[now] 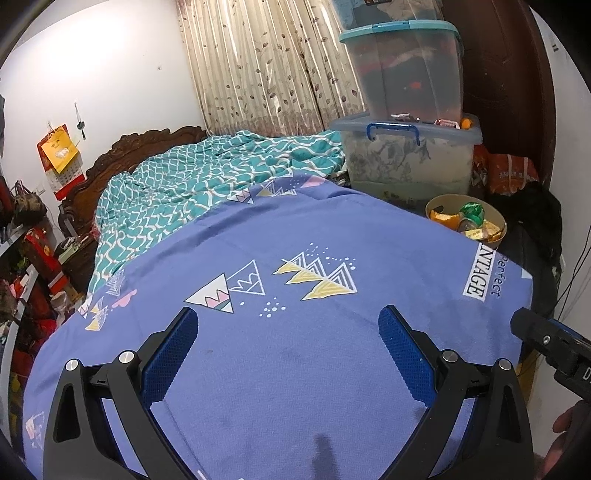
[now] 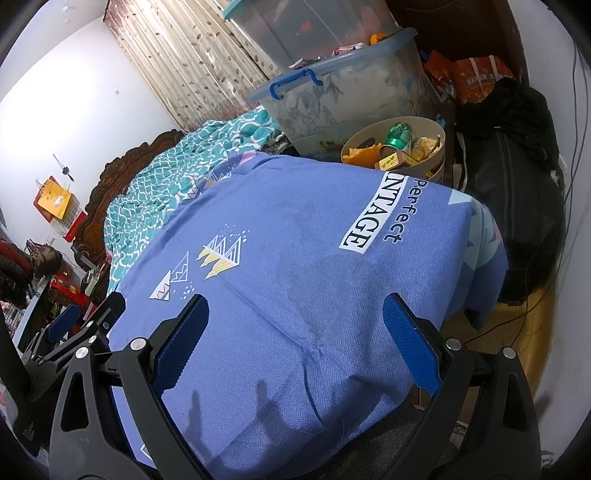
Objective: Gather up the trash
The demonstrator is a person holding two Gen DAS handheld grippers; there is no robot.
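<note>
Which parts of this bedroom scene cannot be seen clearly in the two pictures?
- Round bin: its lower wall is hidden behind the blue bedsheet in both views.
- Small yellow boxes in the bin: print too small to read.
- Lower storage box: contents blurred by its cloudy plastic.
- Upper storage box: top cut off by the right wrist view's edge.
- Right hand-held gripper: only a part enters the left wrist view.
</note>
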